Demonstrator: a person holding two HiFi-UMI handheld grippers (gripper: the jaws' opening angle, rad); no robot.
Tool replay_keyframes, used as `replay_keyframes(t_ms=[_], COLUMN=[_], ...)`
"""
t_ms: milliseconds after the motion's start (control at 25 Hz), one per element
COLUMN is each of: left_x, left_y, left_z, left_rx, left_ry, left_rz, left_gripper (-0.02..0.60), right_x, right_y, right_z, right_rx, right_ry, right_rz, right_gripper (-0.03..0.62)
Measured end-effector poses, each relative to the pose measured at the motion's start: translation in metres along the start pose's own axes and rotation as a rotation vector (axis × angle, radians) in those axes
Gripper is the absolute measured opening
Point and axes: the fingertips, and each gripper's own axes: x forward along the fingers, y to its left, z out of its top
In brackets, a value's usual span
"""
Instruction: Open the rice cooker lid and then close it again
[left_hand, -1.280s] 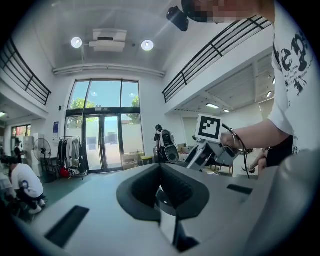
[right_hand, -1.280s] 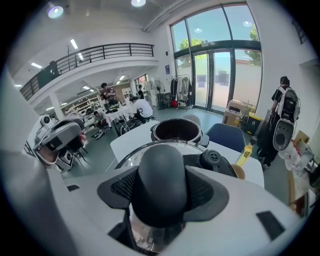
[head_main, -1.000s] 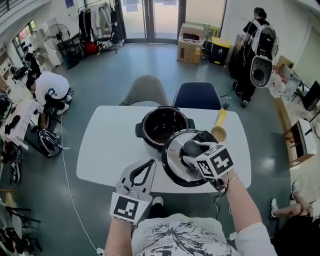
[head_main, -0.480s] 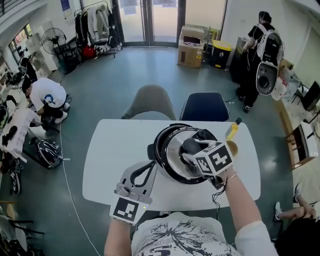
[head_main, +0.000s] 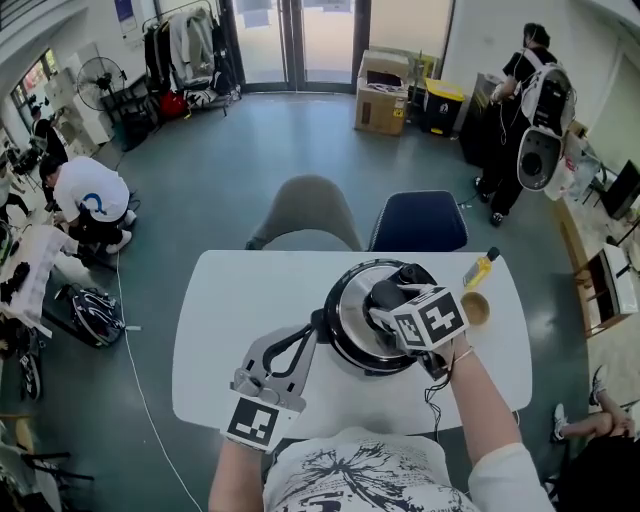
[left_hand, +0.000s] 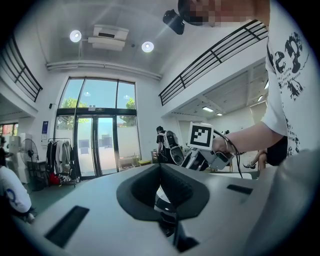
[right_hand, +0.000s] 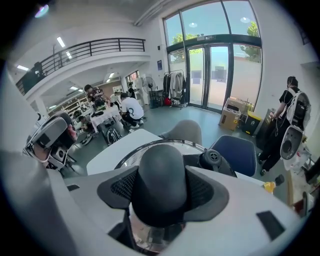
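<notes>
Pointing at the near-left side of the rice cooker (head_main: 321, 321), the left claw (head_main: 306, 333) has its jaws together on nothing, tips just beside the cooker. To its right the lid (head_main: 350, 318) lies over the pot, directly beneath the right claw (head_main: 386, 296), which is clamped on the lid's black knob (right_hand: 161, 180). This looks like the closing step. Next, the lid needs lowering squarely until it seats (whether it already has, I cannot tell), and then the knob let go.
</notes>
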Motion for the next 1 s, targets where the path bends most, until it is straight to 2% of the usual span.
replay_keyframes(t_ms=[360, 760, 880, 1000], left_x=[-0.002, 0.017, 0.017, 0.014], left_y=[0.028, 0.030, 0.024, 0.014], left_z=[-0.014, -0.016, -0.014, -0.009], left_rx=[0.009, -0.020, -0.019, -0.013], left_ry=[0.027, 0.019, 0.017, 0.008], left_rz=[-0.031, -0.040, -0.052, -0.060], left_gripper=[0.014, 0.013, 0.014, 0.013], right_x=[0.025, 0.030, 0.026, 0.017], right_y=[0.006, -0.002, -0.001, -0.001], right_z=[0.002, 0.004, 0.001, 0.000], right_rx=[0.043, 0.022, 0.016, -0.028], right_ry=[0.020, 0.041, 0.046, 0.015], right_rz=[-0.012, 0.006, -0.022, -0.071], right_gripper=[0.295, 0.299, 0.302, 0.344])
